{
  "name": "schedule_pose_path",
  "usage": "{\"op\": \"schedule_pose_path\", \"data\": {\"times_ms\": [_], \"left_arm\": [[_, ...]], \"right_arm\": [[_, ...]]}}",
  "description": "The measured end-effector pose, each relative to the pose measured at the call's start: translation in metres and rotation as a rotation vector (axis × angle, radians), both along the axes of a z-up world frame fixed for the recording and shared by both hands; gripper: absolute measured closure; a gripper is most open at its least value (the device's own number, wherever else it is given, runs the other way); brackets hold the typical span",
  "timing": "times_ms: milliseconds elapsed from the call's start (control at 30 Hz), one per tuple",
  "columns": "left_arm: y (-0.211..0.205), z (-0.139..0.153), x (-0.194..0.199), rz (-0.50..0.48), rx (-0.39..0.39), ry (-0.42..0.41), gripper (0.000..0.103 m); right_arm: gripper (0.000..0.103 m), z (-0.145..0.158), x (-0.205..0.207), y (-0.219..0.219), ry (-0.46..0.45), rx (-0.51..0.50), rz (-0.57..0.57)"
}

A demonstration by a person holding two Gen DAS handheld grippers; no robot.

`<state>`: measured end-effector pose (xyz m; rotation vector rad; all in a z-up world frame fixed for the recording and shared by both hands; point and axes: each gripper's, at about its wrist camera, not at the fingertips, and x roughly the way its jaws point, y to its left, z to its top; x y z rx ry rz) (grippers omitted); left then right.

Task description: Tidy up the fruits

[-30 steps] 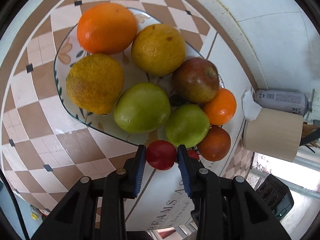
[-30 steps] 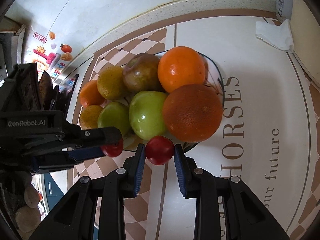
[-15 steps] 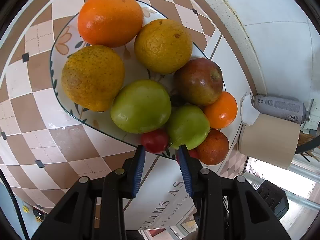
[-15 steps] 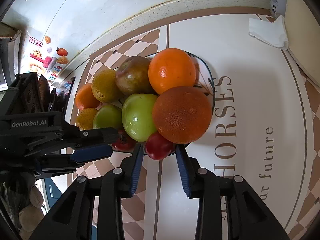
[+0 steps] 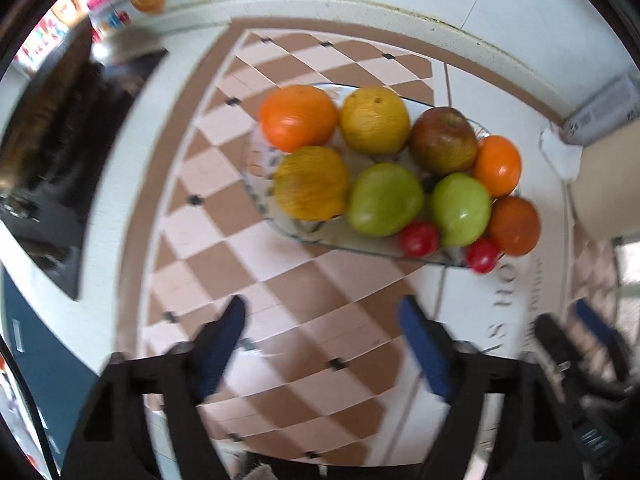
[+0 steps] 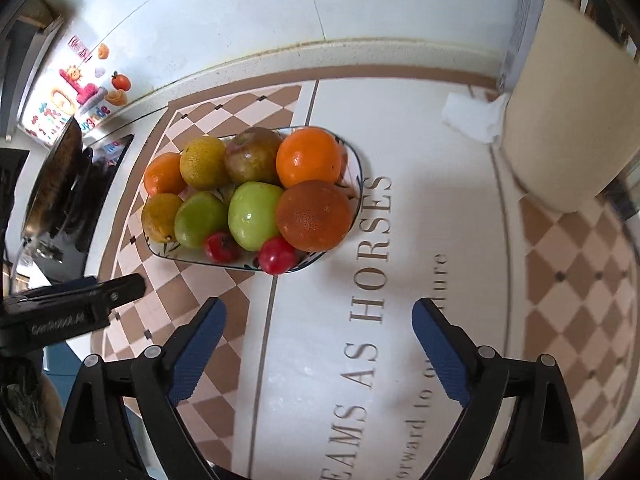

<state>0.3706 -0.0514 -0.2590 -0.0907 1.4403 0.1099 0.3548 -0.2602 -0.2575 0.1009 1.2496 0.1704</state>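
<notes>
A patterned plate (image 6: 356, 168) on the tablecloth holds several fruits: oranges, yellow citrus, a reddish apple (image 6: 253, 155), two green apples (image 6: 253, 216) and two small red fruits (image 6: 277, 261) at its near rim. In the left wrist view the same plate (image 5: 256, 196) shows with the small red fruits (image 5: 418, 239) at its near edge. My left gripper (image 5: 322, 330) is open and empty, held back from the plate. My right gripper (image 6: 319, 330) is open and empty, also back from the plate. The left gripper's body (image 6: 72, 308) shows at the left of the right wrist view.
A beige cylinder (image 6: 568, 112) stands at the right with a white tissue (image 6: 472, 118) beside it. A dark stove top with a pan (image 6: 60, 184) lies at the left. The tablecloth carries printed lettering (image 6: 368, 280) in front of the plate.
Both grippers let go of their small red fruits at the plate's near rim, opened wide and drew back from the plate.
</notes>
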Motion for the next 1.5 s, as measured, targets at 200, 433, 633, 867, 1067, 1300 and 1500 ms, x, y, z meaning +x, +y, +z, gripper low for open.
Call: {"op": "schedule_pose_path", "data": {"times_ms": [200, 433, 633, 867, 1067, 1300, 1500], "left_arm": [[0.005, 0.029, -0.022, -0.026, 0.037, -0.087, 0.006], [0.008, 0.074, -0.057, -0.086, 0.041, -0.200, 0.005], [0.016, 0.120, -0.102, -0.129, 0.034, -0.307, 0.005], [0.035, 0.168, -0.160, -0.165, 0.023, -0.414, 0.005], [0.045, 0.199, -0.206, -0.191, 0.012, -0.476, 0.005], [0.049, 0.229, -0.250, -0.192, 0.002, -0.530, 0.005], [0.049, 0.254, -0.279, -0.176, 0.007, -0.575, 0.005]], "right_arm": [[0.004, 0.032, -0.025, 0.006, -0.064, -0.034, -0.033], [0.004, 0.083, -0.072, 0.016, -0.158, -0.060, -0.094], [0.004, 0.129, -0.128, 0.031, -0.236, -0.082, -0.129], [0.004, 0.179, -0.206, 0.051, -0.322, -0.086, -0.181], [0.004, 0.216, -0.261, 0.065, -0.375, -0.085, -0.187], [0.004, 0.266, -0.310, 0.075, -0.460, -0.088, -0.154], [0.003, 0.293, -0.342, 0.075, -0.494, -0.067, -0.123]]}}
